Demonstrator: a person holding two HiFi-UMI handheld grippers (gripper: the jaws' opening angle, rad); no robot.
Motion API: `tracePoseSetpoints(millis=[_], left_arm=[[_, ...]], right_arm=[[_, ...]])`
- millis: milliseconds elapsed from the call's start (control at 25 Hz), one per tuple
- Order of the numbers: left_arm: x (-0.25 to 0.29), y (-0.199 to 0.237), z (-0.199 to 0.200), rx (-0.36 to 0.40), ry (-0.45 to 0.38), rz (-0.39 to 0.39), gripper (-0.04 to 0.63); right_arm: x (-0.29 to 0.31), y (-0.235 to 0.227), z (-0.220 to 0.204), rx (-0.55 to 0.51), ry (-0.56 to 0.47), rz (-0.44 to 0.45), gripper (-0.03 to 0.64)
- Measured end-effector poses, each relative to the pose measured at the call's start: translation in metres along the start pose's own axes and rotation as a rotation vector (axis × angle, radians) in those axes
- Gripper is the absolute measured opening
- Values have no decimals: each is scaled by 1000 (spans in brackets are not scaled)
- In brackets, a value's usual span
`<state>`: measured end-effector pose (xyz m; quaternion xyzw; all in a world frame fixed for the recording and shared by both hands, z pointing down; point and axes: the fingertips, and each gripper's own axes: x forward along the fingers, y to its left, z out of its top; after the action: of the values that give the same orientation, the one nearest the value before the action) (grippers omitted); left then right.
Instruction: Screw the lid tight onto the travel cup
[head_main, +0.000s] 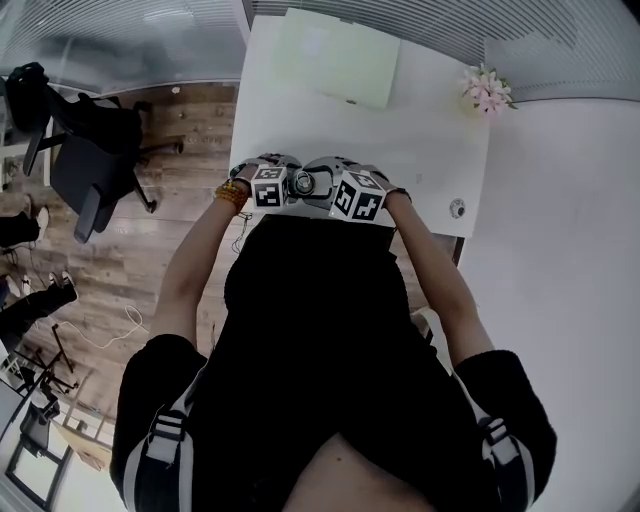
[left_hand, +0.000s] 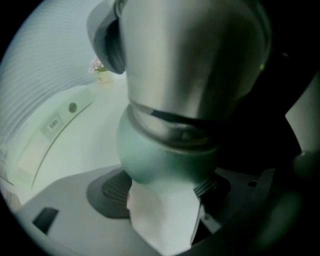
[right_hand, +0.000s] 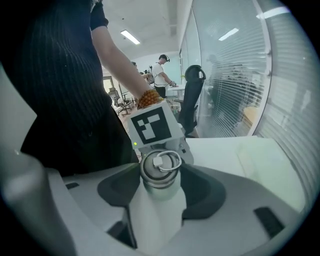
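A person holds the cup (right_hand: 156, 220) over the near edge of the table (head_main: 430, 140). The right gripper (right_hand: 159, 197) has its fingers wide and pressed on the cup's white body. The left gripper (left_hand: 162, 207) holds the white body too. The steel lid (right_hand: 159, 167) sits on top.

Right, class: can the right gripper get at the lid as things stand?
Probably not directly. The right gripper has its jaws round the cup lower down its body, and the lid lies beyond their tips. It would likely have to let go and shift up the cup first.
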<state>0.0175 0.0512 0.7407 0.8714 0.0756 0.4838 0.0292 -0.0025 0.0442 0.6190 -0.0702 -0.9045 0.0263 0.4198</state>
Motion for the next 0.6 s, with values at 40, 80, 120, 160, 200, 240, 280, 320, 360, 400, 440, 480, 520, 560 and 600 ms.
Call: tracePoseSetpoints(millis=[40,80,120,160,200,240,280,320,360,400,440,480,520,560,600], left_arm=[[0,0,0,-3,-11,8,365],[-1,0,0,-14,-30,27,365],[-3,1,1,-35,-56,51,365],[-5,1,0,-65,-84,79,367],[-7,2,-1,-101,-113,109,376],[-10,4,-2,-137,-144,138,379],[-12,4,-2,-171,-177,165,379],[-14,5,0,-202,-214,187,379],[-16,5,4,-228,-250,207,379],[-18,5,10,-250,-285,223,379],[-20,4,15,-267,-314,237,379],[-21,4,19,-277,-334,252,379],[-21,5,23,-280,-345,266,379],[-21,5,24,-281,-352,278,377],[-21,5,25,-283,-359,285,377]], right_arm=[[-1,0,0,8,-8,-11,259],[-3,-1,-1,22,-22,-27,275],[-6,-1,-3,43,-39,-46,290],[-9,-1,-5,67,-52,-64,290],[-12,-1,-8,91,-60,-78,290],[-14,0,-13,109,-62,-90,290],[-16,2,-18,122,-60,-100,290],[-17,4,-23,134,-58,-108,290],[-18,6,-28,146,-56,-116,290],[-18,7,-31,159,-56,-122,290],[-18,8,-33,171,-57,-128,290],[-18,8,-34,181,-59,-135,290],[-18,8,-34,187,-60,-140,288],[-17,8,-33,191,-62,-145,288],[-17,7,-32,194,-63,-149,288]])
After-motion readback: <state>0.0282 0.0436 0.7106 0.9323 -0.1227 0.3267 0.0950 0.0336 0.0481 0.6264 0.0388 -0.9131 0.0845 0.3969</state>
